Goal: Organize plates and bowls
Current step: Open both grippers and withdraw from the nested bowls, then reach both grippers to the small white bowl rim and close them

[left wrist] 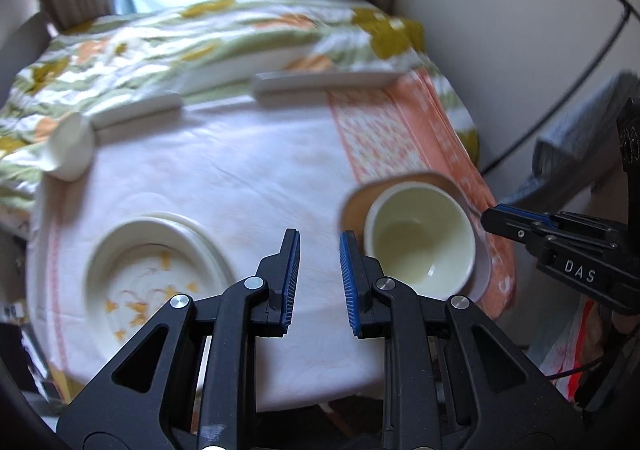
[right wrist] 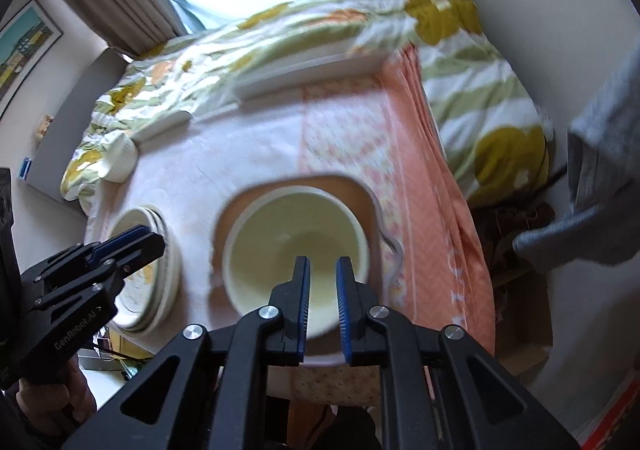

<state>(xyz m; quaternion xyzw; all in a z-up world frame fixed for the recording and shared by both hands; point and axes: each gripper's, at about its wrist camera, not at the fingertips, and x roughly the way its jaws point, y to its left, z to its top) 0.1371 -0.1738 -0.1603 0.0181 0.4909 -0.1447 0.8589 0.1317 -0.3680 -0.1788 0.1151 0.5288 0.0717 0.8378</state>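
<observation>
Likely brittle and slick, the cream bowl (right wrist: pixel 294 250) wants a rim pinch; both tongs are together, holding nothing.

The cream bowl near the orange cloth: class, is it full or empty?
Empty. The right wrist view looks straight into the cream bowl, and its bare, glossy bottom shows with nothing inside.

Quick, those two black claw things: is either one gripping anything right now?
Left gripper: shut, holding nothing; only tablecloth shows behind its fingers.
Right gripper: shut, holding nothing; it hangs above the cream bowl.
</observation>
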